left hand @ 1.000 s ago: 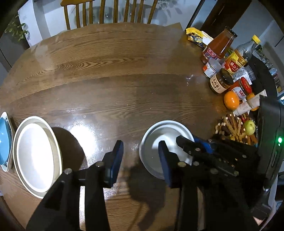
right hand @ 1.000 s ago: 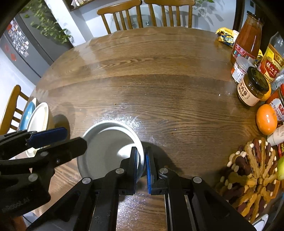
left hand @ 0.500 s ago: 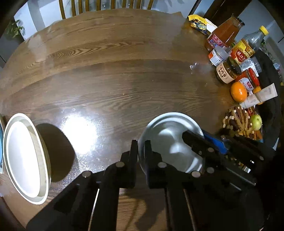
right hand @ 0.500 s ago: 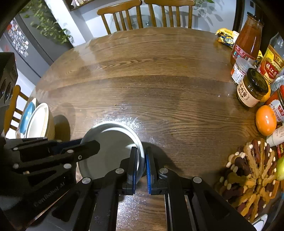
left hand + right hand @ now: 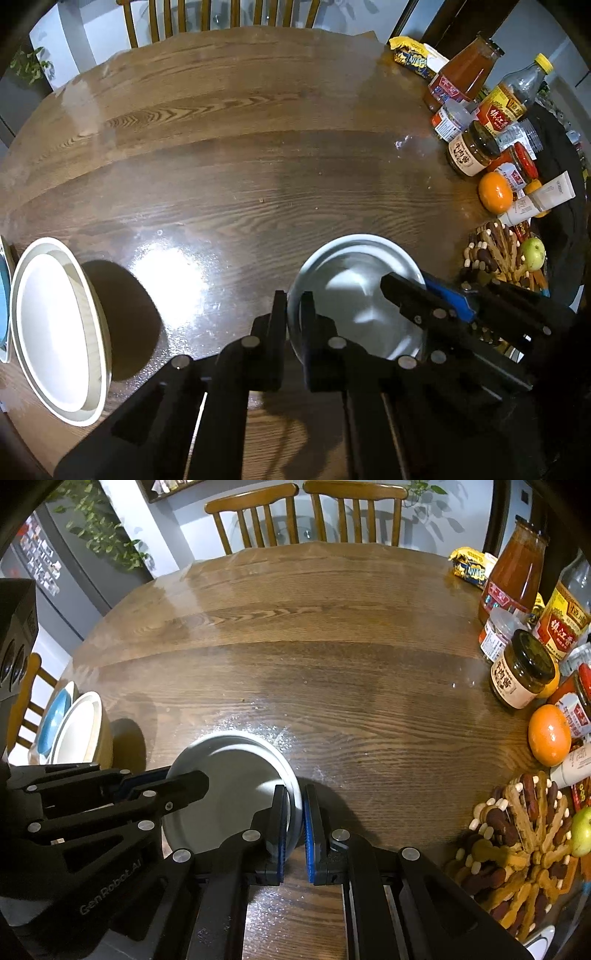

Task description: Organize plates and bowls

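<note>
A pale grey bowl (image 5: 354, 291) sits on the wooden table (image 5: 221, 166), near its front edge. My left gripper (image 5: 293, 310) is shut on the bowl's left rim, one finger inside and one outside. My right gripper (image 5: 295, 812) is shut on the opposite rim of the same bowl (image 5: 229, 775), its blue pads pressing the wall. At the table's left edge stands a white bowl nested in a cream one (image 5: 51, 332), with a blue plate (image 5: 51, 720) just beyond it.
Sauce bottles (image 5: 513, 576), a jar (image 5: 521, 672), an orange (image 5: 548, 734), a green apple (image 5: 532, 253) and a tray of nuts and biscuits (image 5: 517, 849) crowd the right side. Two wooden chairs (image 5: 303, 513) stand at the far edge.
My left gripper shifted right to the grey bowl and its jaws went from wide open to shut on the left rim. The right gripper kept its grip and did not move.
</note>
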